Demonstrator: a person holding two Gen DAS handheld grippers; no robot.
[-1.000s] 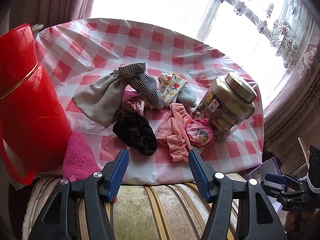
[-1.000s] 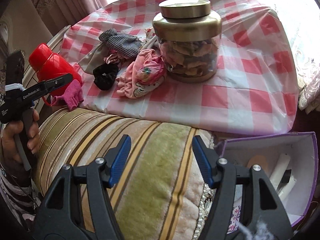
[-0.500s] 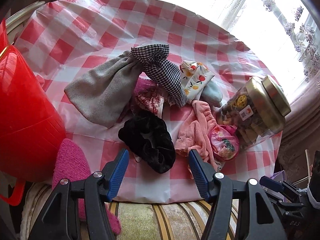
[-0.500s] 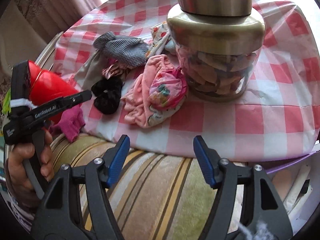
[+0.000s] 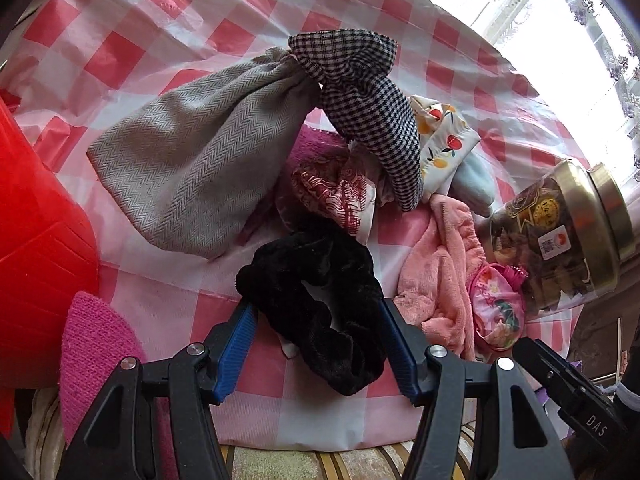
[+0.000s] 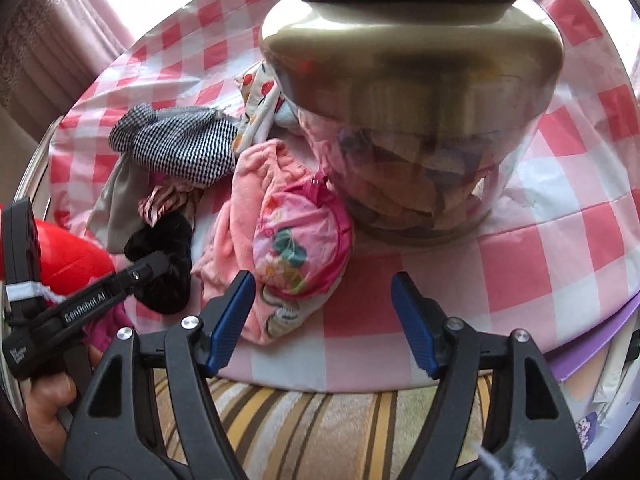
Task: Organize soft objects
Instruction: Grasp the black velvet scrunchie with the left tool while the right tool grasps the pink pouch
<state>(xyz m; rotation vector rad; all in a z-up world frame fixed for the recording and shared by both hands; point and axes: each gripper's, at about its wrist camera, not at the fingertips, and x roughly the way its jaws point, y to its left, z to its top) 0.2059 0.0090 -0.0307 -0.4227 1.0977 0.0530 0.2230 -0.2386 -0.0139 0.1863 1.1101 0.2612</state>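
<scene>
A heap of soft things lies on the red-checked tablecloth (image 5: pixel 168 12). A black velvet scrunchie (image 5: pixel 320 300) lies between the open blue pads of my left gripper (image 5: pixel 316 320), which is not closed on it. Behind it are a grey herringbone cloth (image 5: pixel 200 160), a black-and-white checked cloth (image 5: pixel 368 108), a fruit-print cloth (image 5: pixel 444 136) and a pink fleece cloth (image 5: pixel 444 272) with a pink cartoon pouch (image 5: pixel 498 312). My right gripper (image 6: pixel 322 316) is open and empty, just in front of that pouch (image 6: pixel 300 240) and the pink cloth (image 6: pixel 244 216).
A glass jar with a gold lid (image 6: pixel 416 120) stands right of the heap, close above my right gripper. A red plastic jug (image 5: pixel 36 248) stands at the left with a magenta knit cloth (image 5: pixel 96 348) beside it. A striped cushion (image 6: pixel 320 432) lies below the table edge.
Both grippers have moved forward toward the table. The left one now has the black scrunchie between its open pads. The right one has come close to the jar and the pink pouch.
</scene>
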